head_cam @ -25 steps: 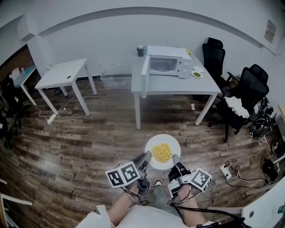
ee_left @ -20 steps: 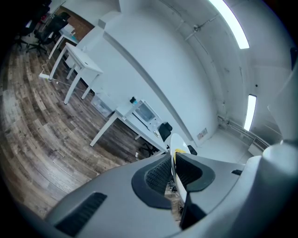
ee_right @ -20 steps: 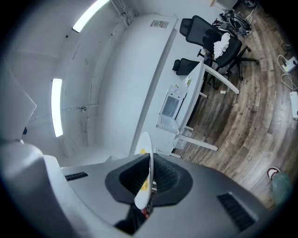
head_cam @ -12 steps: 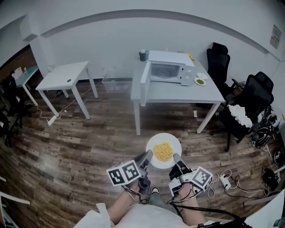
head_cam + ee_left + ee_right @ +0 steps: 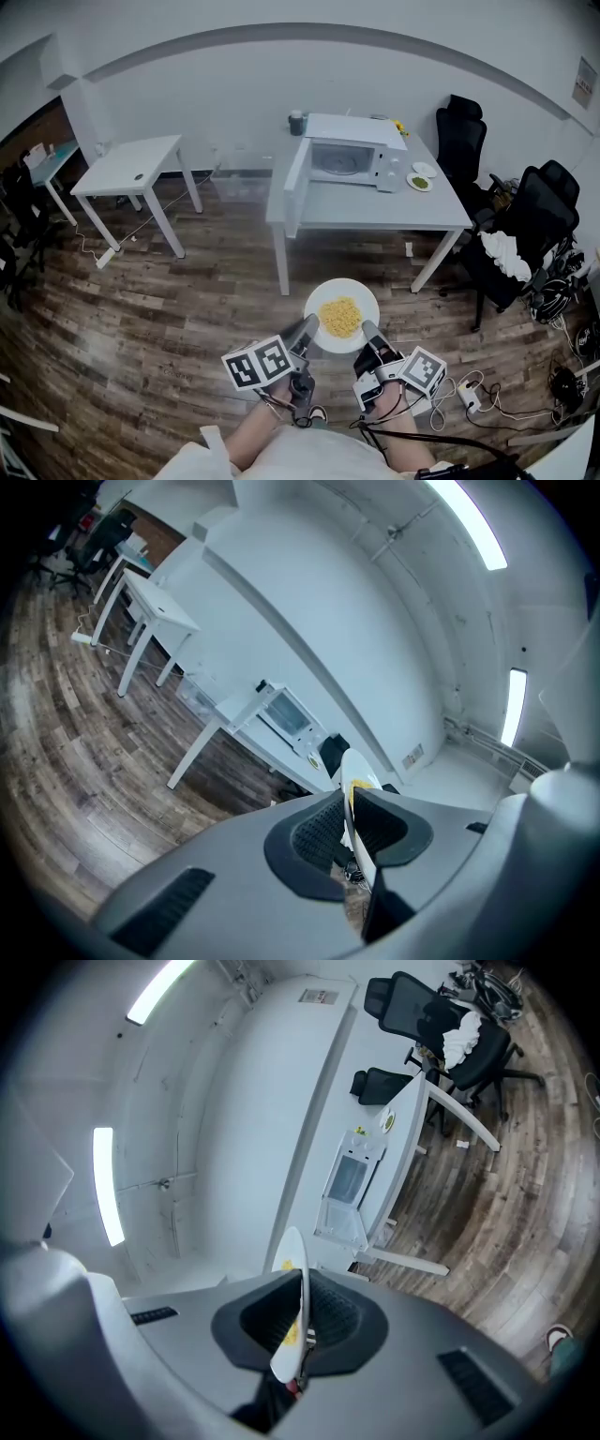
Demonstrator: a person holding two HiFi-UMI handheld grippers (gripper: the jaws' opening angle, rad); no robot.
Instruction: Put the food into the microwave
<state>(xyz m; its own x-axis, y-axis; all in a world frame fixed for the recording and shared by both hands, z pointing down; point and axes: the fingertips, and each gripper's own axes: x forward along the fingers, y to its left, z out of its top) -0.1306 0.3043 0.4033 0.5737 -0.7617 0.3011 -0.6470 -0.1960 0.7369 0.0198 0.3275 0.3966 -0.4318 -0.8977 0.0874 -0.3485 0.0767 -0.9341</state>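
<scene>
Dark wood-plank flooring [image 5: 141, 319] is filling most of the head view, with a grey rectangular table [image 5: 375, 211] sitting at upper centre, a smaller white table [image 5: 127, 164] at upper left and black office chairs [image 5: 539, 202] along the right edge. A boxy white microwave [image 5: 352, 155] is standing on the grey table, its door [image 5: 298, 173] hanging open to the left. Compared with a second ago, table and microwave are looming larger and sitting lower in the frame, so the person is walking toward them. A round white plate [image 5: 326, 292] heaped with yellow noodles [image 5: 341, 317] is riding at lower centre, well apart from the microwave. The left gripper [image 5: 307, 330] is pinching the plate's left rim and the right gripper [image 5: 367, 334] its right rim, both sets of jaws nearly closed on the thin edge. The plate is keeping its place between them, so the carry is going steadily; with the door already open, sliding it in should need no pause.
</scene>
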